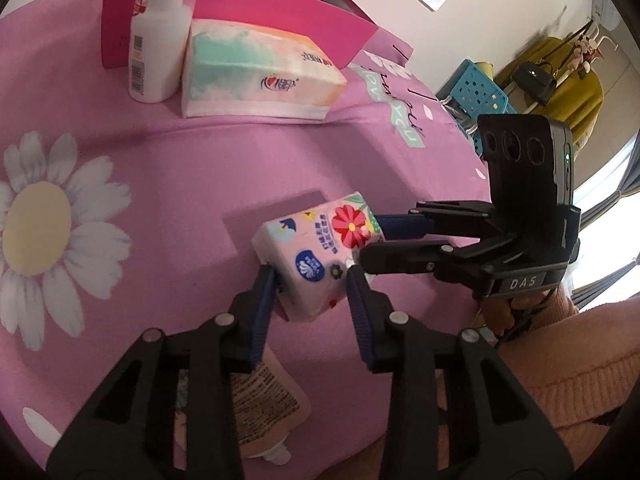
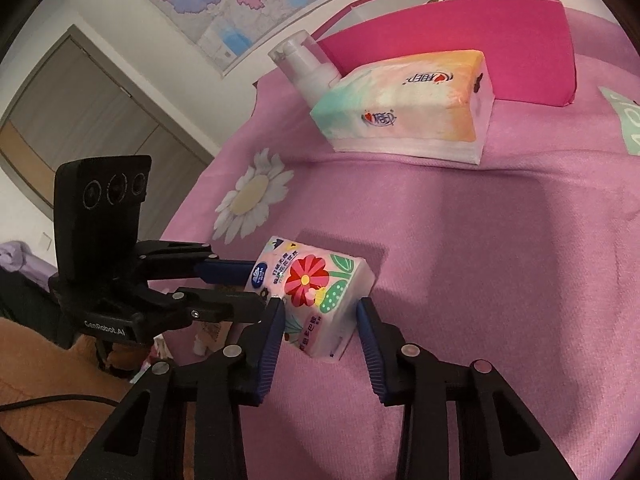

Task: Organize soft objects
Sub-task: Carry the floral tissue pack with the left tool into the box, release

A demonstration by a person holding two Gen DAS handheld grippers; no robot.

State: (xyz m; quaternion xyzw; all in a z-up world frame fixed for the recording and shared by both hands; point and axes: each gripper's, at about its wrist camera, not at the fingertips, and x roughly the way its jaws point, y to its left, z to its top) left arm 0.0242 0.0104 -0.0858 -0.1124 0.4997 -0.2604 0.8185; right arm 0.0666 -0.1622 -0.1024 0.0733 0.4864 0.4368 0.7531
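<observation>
A small pink tissue pack with a red flower (image 1: 316, 258) (image 2: 316, 296) is held above the pink bedspread. My left gripper (image 1: 312, 276) is shut on its near end, pads on both sides. My right gripper (image 2: 320, 304) is around the other end of the same pack; in the right wrist view a small gap shows at its right pad, so it looks open. The right gripper also shows in the left wrist view (image 1: 366, 240). A larger pastel tissue pack (image 1: 256, 72) (image 2: 408, 108) lies farther back.
A white pump bottle (image 1: 158, 40) (image 2: 306, 66) stands beside the large pack, in front of a magenta box (image 1: 280, 12) (image 2: 472, 40). A brown refill pouch (image 1: 264, 400) lies under my left gripper. The bed edge is at the right, with a blue basket (image 1: 476, 88) beyond.
</observation>
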